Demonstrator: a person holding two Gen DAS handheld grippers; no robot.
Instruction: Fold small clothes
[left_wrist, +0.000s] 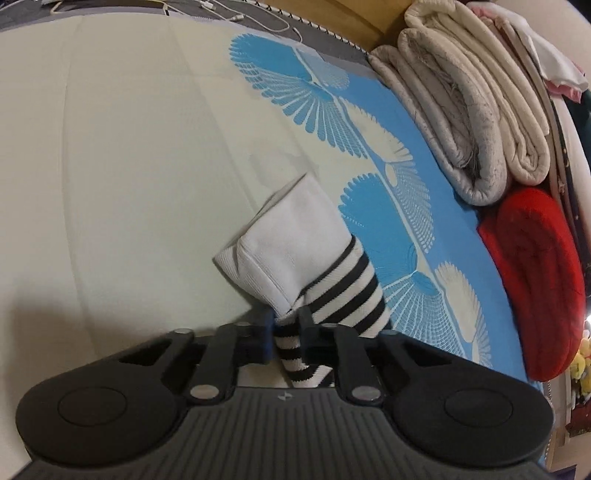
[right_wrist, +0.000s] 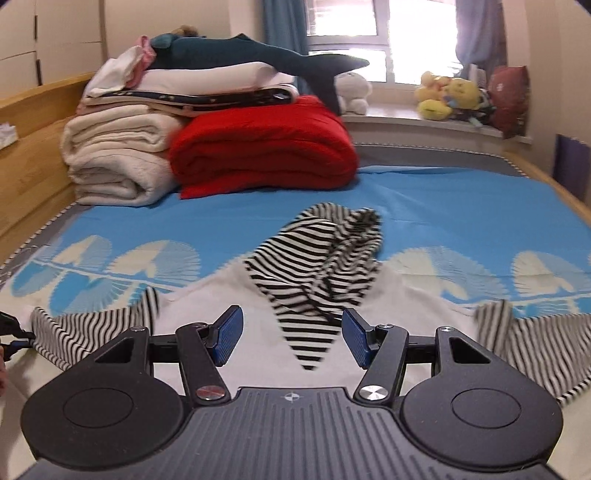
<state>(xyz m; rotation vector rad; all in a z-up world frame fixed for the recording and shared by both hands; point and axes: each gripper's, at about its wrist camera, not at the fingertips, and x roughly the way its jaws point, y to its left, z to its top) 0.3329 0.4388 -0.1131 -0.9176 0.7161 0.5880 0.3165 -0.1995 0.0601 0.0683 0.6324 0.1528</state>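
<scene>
Meanwhile, the left tool (left_wrist: 287, 325) was clamped tight on a striped sleeve end (left_wrist: 291, 347) of the small garment (right_wrist: 317, 266), its two black fingers (left_wrist: 258, 336) pinching the black-and-white fabric with almost no gap between them. From that pinch a white part of the cloth (left_wrist: 288, 243) stood up and forward over the bed (left_wrist: 129, 166), with more striped fabric curving away on its right side. In the right wrist view, the same tool showed only as a dark tip at the far left edge (right_wrist: 11, 338), touching the end of the striped sleeve that lay spread there.

The right tool (right_wrist: 293, 338) stood wide apart, its blue pads (right_wrist: 231, 332) facing each other with nothing pressed between them. A pointed flap of the striped garment hung between and just beyond the pads, blurred, and whether it touched either pad could not be told. The garment lay near the front of the bed, on the pale part of the bedcover and reaching onto the blue band with its fan pattern (right_wrist: 424, 206); its bunched middle rose in a loose heap, and another striped sleeve (right_wrist: 535, 350) spread out at the right.

Well behind it, by the wooden headboard (right_wrist: 33, 147), sat a folded red blanket (right_wrist: 266, 147) just beside a stack of cream blankets (right_wrist: 114, 162), with more folded bedding and a dark plush shark (right_wrist: 266, 55) on top. Soft toys (right_wrist: 443, 96) sat on the window ledge.
</scene>
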